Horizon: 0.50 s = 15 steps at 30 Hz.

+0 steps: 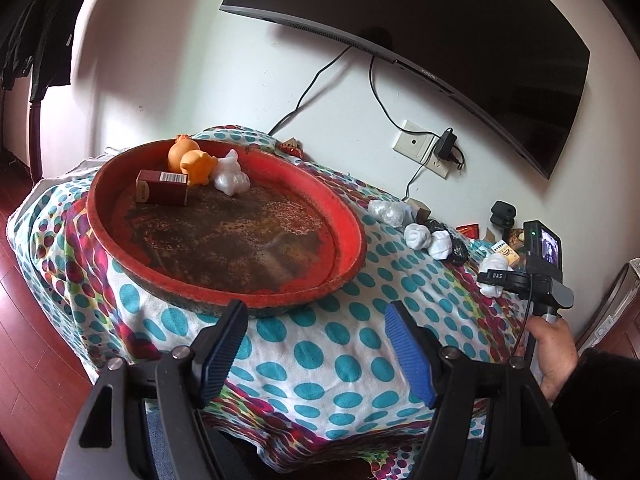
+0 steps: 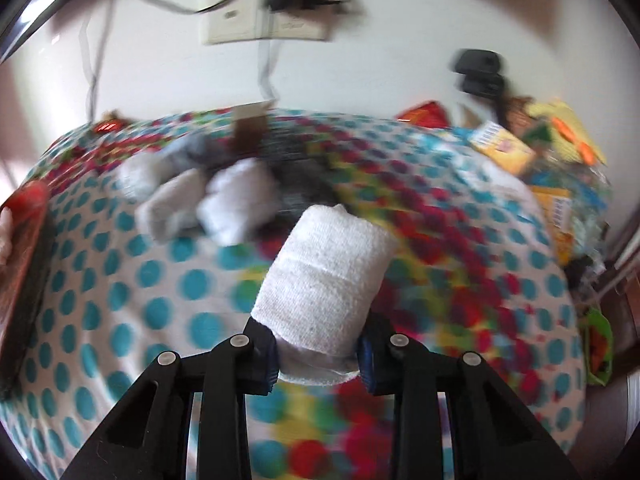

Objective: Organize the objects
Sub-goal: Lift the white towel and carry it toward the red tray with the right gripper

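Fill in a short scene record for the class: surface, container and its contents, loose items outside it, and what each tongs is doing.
surface: spotted cloth
container: red basin
in basin: orange toy, dark red box, white bundle
outside: white bundles beside the basin
left tongs: open, empty
right tongs: shut on white rolled cloth

wall television (image 1: pixel 420 36), wall socket (image 1: pixel 416 144), charger (image 1: pixel 446 145)

wall (image 1: pixel 208 80): white | television (image 1: pixel 460 40): wall-mounted, dark | floor (image 1: pixel 24 320): red-brown wood | socket plate (image 1: pixel 416 146): cables plugged
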Motion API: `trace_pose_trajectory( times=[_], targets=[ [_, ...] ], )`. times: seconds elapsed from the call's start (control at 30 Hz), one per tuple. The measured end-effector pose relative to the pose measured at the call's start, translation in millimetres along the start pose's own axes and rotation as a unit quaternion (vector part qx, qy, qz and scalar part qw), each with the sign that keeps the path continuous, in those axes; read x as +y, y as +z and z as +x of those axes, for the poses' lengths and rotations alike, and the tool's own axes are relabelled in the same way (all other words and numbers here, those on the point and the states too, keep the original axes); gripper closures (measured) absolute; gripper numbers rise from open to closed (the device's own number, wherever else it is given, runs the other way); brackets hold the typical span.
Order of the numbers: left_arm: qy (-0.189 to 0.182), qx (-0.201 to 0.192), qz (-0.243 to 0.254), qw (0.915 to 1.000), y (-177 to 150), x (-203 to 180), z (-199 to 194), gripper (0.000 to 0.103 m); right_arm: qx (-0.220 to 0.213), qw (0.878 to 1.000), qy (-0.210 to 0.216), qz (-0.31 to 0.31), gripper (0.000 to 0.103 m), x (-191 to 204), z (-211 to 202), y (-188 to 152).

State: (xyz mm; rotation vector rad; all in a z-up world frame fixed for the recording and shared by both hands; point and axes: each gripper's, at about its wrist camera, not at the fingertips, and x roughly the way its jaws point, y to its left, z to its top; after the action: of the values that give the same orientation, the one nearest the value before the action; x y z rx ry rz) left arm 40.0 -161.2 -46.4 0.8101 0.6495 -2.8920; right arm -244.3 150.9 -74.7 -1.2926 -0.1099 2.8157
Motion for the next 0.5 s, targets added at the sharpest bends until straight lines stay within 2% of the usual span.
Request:
trace_pose_trajectory(
  times=[0.23,0.5],
  targets=[
    [0.006,0.004,0.010,0.9999,-5,-4,2,0.030,-0.016,1.000,-0.014,0.020,0.074,-31,-13,2],
    [0.007,0.003,0.030,0.9995,-10,-12,3,0.030,-0.036,0.999,-0.001,0.011,0.074,-19,-27,7]
  ],
)
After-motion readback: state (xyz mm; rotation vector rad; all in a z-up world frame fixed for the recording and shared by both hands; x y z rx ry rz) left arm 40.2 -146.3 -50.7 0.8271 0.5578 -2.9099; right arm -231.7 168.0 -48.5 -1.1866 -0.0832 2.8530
